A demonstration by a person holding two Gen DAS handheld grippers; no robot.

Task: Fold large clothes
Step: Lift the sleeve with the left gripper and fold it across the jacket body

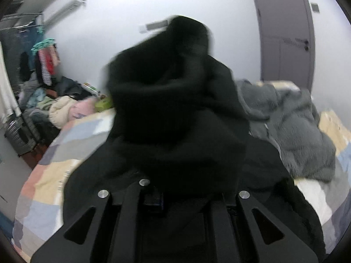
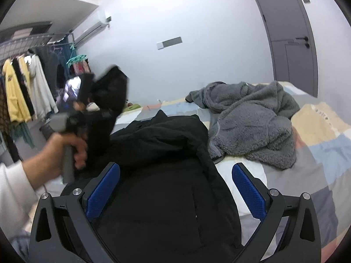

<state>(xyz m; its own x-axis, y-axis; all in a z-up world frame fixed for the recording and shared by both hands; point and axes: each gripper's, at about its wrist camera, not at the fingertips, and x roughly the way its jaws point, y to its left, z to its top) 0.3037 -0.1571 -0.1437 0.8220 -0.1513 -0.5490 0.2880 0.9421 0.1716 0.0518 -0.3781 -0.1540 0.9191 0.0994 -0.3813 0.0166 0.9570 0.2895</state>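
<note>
A black jacket [image 2: 166, 192] lies spread on the patchwork bed cover [image 2: 320, 153]. In the left wrist view a lifted, blurred fold of the black jacket [image 1: 173, 100] bulges up over my left gripper [image 1: 175, 186] and hides its fingertips; the jaws are shut on it. The right wrist view shows a hand [image 2: 63, 146] holding that left gripper [image 2: 87, 100] at the bed's left side, with the black fold raised above the bed. My right gripper [image 2: 175, 186] hovers low over the jacket's body, its blue pads [image 2: 248, 190] wide apart with nothing clamped between them.
A grey fleece garment [image 2: 252, 118] lies crumpled on the bed to the right of the jacket. A clothes rack [image 2: 26, 83] with hanging garments and a heap of clothes [image 1: 63, 107] stand at the left. A grey door [image 2: 289, 37] is in the back wall.
</note>
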